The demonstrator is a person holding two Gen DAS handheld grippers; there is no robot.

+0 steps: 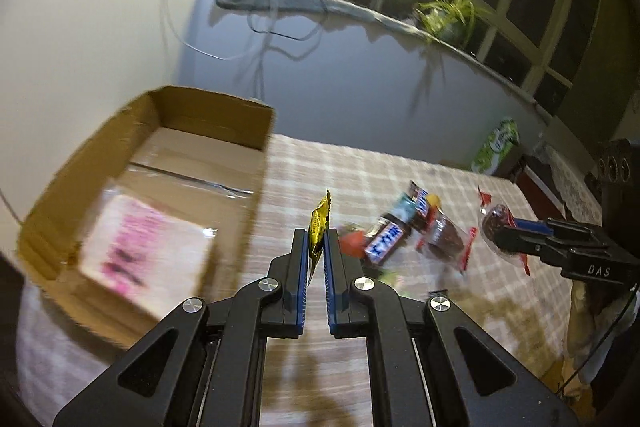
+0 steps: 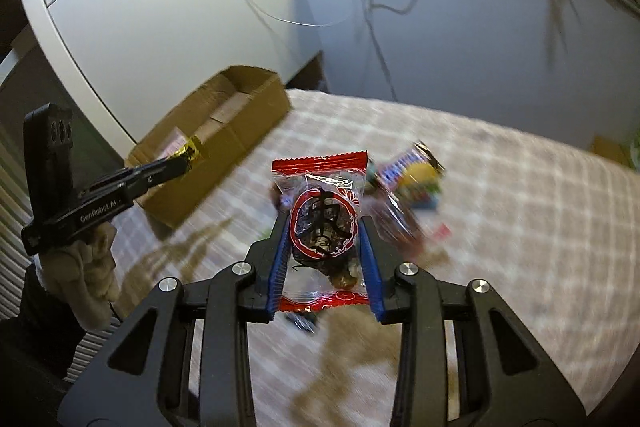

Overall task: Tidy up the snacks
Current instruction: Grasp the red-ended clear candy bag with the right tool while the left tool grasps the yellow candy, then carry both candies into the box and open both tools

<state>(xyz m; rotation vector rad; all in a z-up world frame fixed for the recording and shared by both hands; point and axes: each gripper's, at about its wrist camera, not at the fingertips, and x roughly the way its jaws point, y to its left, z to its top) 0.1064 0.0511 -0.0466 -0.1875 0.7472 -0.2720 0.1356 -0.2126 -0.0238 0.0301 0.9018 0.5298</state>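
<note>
My left gripper is shut on a gold-wrapped candy, held above the checked tablecloth just right of the open cardboard box. It also shows in the right wrist view, with the gold candy at the box's near corner. My right gripper is shut on a clear, red-edged snack packet, lifted above the table. That gripper and its packet show at the right in the left wrist view. A pile of snacks lies on the cloth between the grippers.
A pink-printed packet lies inside the box. The box stands at the table's left end by a white wall. A green pack stands at the far right edge. The snack pile lies beyond my right gripper.
</note>
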